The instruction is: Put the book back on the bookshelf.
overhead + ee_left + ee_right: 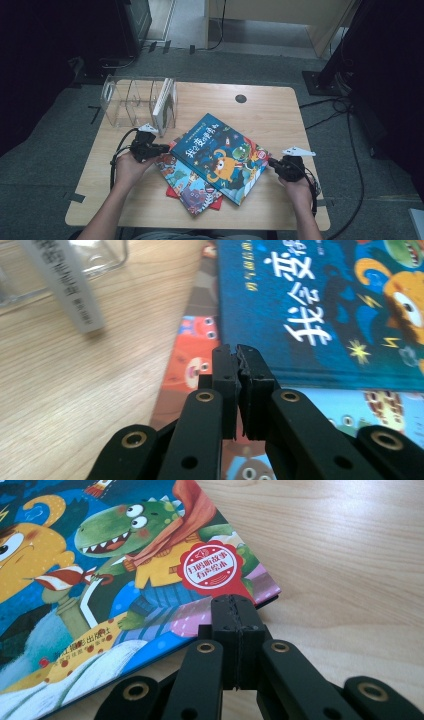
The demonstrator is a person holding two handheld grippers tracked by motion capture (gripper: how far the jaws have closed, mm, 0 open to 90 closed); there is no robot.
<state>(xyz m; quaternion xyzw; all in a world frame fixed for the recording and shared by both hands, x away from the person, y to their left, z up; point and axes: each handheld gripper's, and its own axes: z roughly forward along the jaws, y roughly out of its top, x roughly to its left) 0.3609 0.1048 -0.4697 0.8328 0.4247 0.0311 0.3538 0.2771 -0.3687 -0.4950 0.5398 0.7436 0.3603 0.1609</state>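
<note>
Blue book (223, 156) lies flat, skewed, on top of a pile mid-worktop, over a second book (187, 187) whose near-left part sticks out, with a red one (172, 192) peeking below that. Left gripper (161, 148) sits at the blue book's left edge, jaws pressed together with nothing between them; seen in the left gripper view as closed tips (236, 365) hovering over the lower book's cover just short of the blue edge. Right gripper (272, 163) sits at the right corner, likewise closed and empty, tips (235, 611) right at the corner by the red seal (210, 567).

Likely step: squaring or lifting the top book for the clear rack (131, 100) at far left, where one white book (163, 105) already stands.

To do well: open both grippers before going in, since shut tips can only nudge. Take opposite edges level, low to the worktop (280, 115), pinching the blue cover alone, not the book beneath. Lift evenly so the glossy cover does not slide, then tip upright only once free of the pile. Watch for dragging the lower books along.
</note>
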